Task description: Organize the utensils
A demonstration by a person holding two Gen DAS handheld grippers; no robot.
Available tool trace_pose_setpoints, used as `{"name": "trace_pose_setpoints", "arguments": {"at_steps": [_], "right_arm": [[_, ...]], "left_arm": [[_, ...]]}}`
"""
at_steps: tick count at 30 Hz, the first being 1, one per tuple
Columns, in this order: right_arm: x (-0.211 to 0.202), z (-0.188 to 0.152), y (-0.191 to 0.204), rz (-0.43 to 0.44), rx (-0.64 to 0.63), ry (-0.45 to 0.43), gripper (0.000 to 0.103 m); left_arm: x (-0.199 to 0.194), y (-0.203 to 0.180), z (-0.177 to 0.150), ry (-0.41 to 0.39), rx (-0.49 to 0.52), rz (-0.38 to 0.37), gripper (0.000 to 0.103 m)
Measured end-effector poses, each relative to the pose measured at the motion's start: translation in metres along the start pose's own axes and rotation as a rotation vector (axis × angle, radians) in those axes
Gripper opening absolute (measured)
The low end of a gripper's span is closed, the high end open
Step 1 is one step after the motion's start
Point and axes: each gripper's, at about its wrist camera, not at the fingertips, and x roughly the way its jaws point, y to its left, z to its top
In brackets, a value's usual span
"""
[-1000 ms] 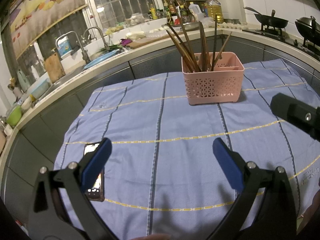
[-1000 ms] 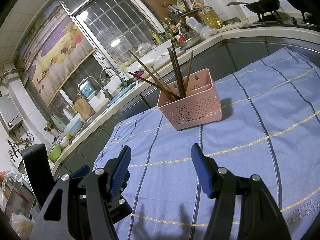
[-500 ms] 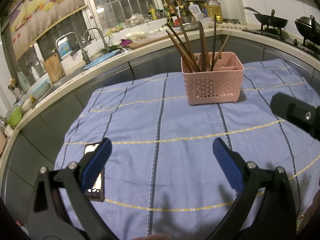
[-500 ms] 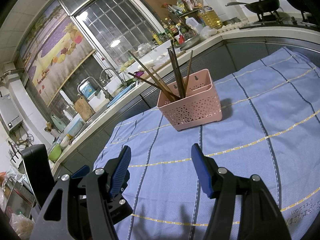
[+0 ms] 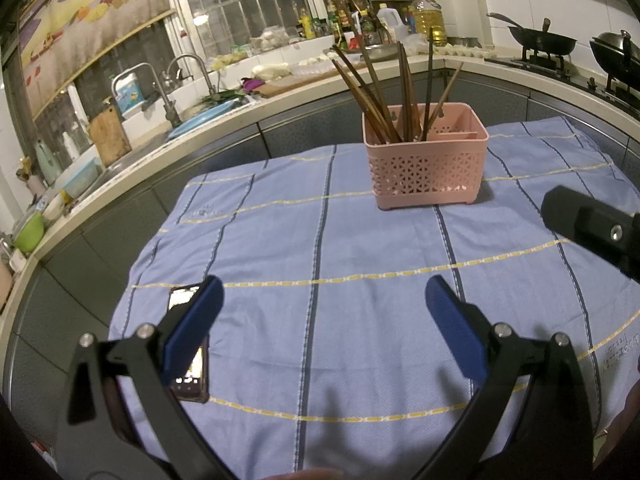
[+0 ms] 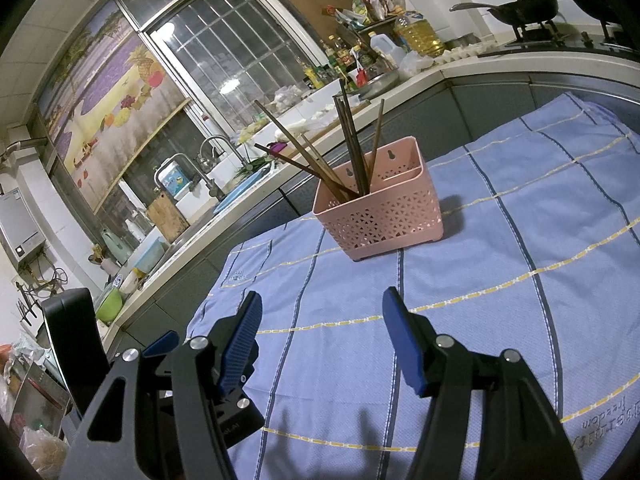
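Chopsticks stand bunched in a pink perforated utensil basket, which sits on a blue checked tablecloth in the upper middle of the left wrist view. The sticks lean in different directions out of the basket's left compartment; a narrower section on its right side looks free of sticks. In the right wrist view the same basket sits just above centre, with the chopsticks fanning up and to the left.

Both tools hang above the cloth near the bottom of their own frames, well apart from the basket. The left gripper has its 2 blue-padded fingers spread wide, with only cloth between them. The right gripper also has its fingers parted, and they grip nothing. Part of the right tool shows as a black block at the right edge of the left wrist view.

A smartphone lies flat on the cloth in the lower left of the left wrist view, partly hidden behind the left finger, its screen lit.

Behind the table a kitchen counter curves across the upper frame, with a sink tap at upper left, bottles at top centre and a wok on a stove at upper right.
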Motion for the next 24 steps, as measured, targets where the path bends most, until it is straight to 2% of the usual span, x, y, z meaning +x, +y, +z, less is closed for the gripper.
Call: {"name": "trace_pose_setpoints", "arguments": {"at_steps": [14, 24], "right_arm": [[-0.003, -0.008, -0.002, -0.010, -0.004, 0.011, 0.063], [-0.010, -0.006, -0.014, -0.075, 0.019, -0.021, 0.063]], "left_arm": [[0.002, 0.003, 0.000, 0.014, -0.009, -0.028, 0.097], [0.008, 0.007, 0.000, 0.029, -0.005, -0.032, 0.097]]}}
